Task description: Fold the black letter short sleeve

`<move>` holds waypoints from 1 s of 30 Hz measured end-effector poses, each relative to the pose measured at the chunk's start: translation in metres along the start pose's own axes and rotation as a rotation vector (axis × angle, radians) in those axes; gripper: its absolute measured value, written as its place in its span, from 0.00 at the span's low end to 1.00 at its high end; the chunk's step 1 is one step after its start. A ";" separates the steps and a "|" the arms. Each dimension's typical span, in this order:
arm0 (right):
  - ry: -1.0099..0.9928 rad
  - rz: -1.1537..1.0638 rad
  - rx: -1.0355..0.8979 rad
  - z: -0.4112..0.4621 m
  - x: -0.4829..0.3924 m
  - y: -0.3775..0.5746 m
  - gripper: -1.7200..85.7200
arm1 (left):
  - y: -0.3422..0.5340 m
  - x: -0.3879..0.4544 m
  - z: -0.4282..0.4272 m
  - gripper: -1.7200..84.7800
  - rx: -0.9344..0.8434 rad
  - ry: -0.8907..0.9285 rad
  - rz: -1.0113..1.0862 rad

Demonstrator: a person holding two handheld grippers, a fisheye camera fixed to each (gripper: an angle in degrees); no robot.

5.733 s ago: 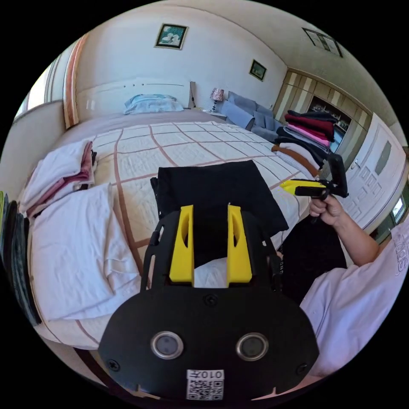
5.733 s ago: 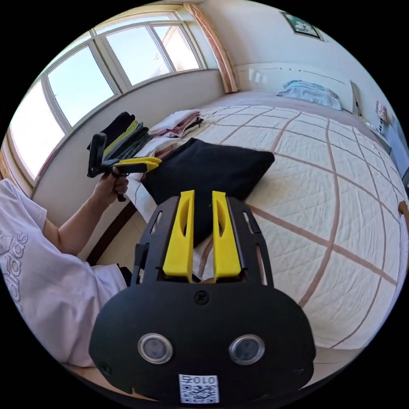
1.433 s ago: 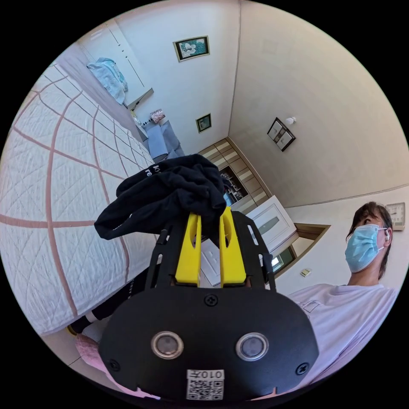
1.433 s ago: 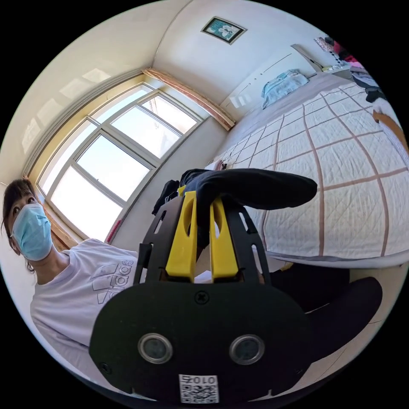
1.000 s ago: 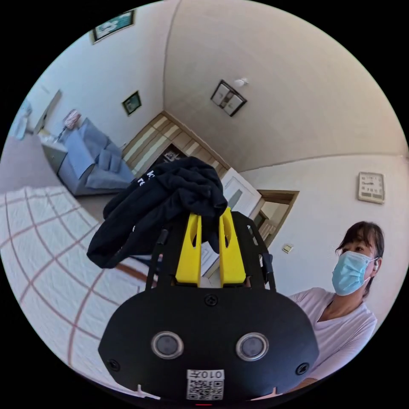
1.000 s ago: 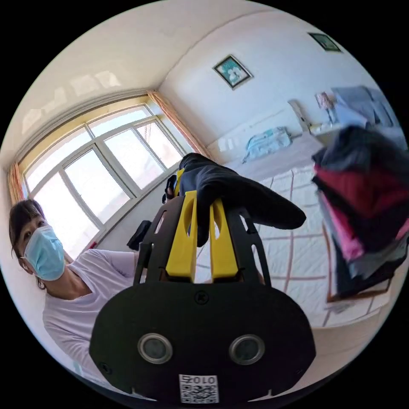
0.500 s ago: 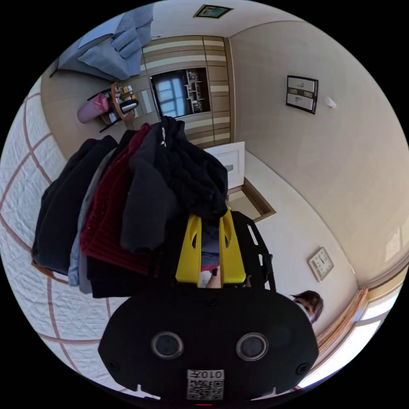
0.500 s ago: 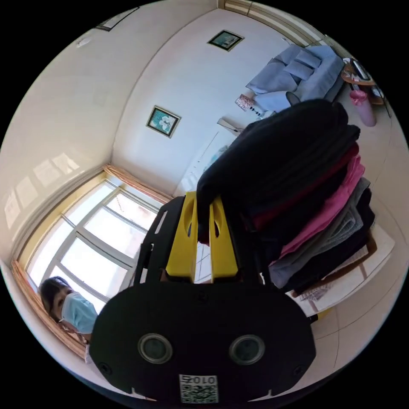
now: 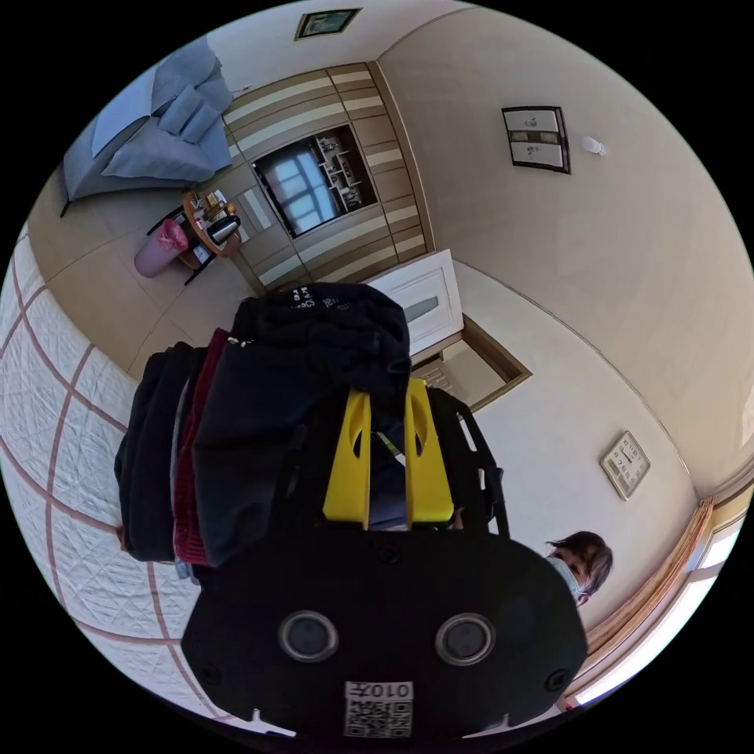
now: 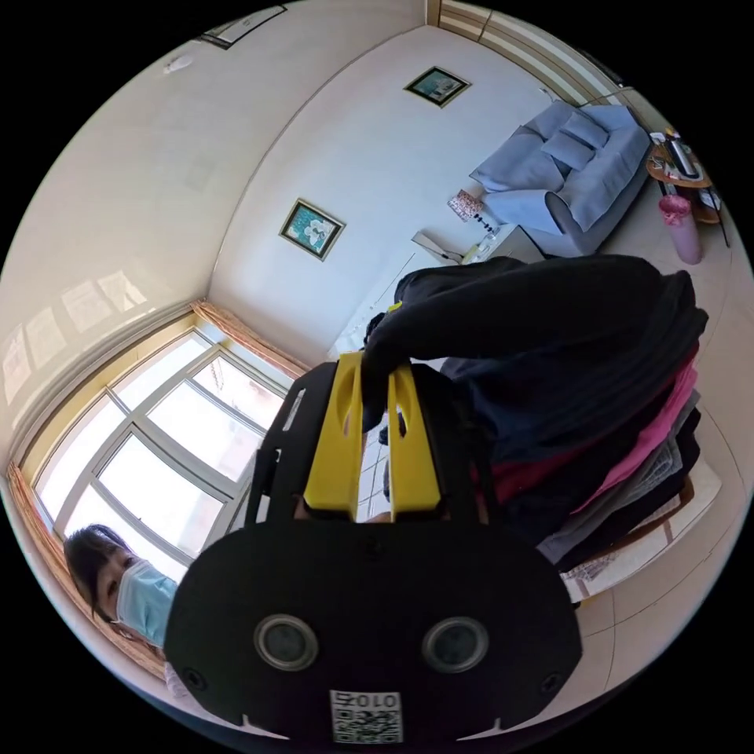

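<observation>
The folded black short sleeve (image 9: 314, 345), white letters on one edge, hangs bunched from my left gripper (image 9: 386, 397), whose yellow jaws are shut on it. It sits against the top of a stack of folded clothes (image 9: 153, 448) with a dark red layer. In the right gripper view the same black shirt (image 10: 542, 314) drapes over that stack (image 10: 628, 479), above pink and grey layers. My right gripper (image 10: 375, 377) is shut on the shirt's near edge.
The stack stands on the quilted bed (image 9: 55, 440) near its edge. Beyond are a grey-blue sofa (image 10: 573, 157), a small round table (image 9: 208, 228), a white door (image 9: 420, 294) and a large window (image 10: 157, 463). The person's head (image 10: 118, 581) shows low in both views.
The shirt lay folded on the bed with both grippers open. Both shut on it, lifted it and carried it to the clothes stack. In the last half second it settled lower over the stack's top.
</observation>
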State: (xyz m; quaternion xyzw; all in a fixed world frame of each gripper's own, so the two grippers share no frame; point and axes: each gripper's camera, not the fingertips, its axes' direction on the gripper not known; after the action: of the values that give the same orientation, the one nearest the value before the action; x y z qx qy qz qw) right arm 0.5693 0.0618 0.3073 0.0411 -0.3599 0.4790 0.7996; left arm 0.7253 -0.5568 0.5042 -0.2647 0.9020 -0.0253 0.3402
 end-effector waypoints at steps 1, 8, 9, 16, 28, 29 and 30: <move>0.010 0.003 -0.004 0.002 0.003 0.003 0.09 | 0.003 -0.017 0.003 0.12 -0.031 0.003 -0.027; -0.009 -0.015 -0.023 -0.007 0.023 0.027 0.09 | 0.030 -0.081 0.017 0.12 -0.062 0.076 -0.102; 0.000 -0.017 -0.032 -0.008 0.021 0.027 0.08 | 0.030 -0.080 0.018 0.12 -0.055 0.076 -0.102; -0.015 -0.022 0.009 -0.017 0.004 0.031 0.08 | 0.023 -0.039 0.036 0.14 0.008 0.082 -0.045; 0.068 -0.121 -0.096 0.000 -0.027 0.052 0.08 | 0.071 0.001 0.018 0.16 0.203 -0.441 0.083; 0.143 -0.183 -0.089 -0.003 -0.041 0.061 0.07 | 0.077 0.029 0.026 0.15 0.239 -0.561 0.196; 0.230 -0.237 -0.076 -0.005 -0.055 0.070 0.07 | 0.079 0.043 0.033 0.15 0.244 -0.620 0.253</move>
State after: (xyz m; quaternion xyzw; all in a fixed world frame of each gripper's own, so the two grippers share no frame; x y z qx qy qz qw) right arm 0.5005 0.0609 0.2502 -0.0020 -0.2766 0.3688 0.8874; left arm 0.6825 -0.5060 0.4356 -0.1033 0.7719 -0.0091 0.6272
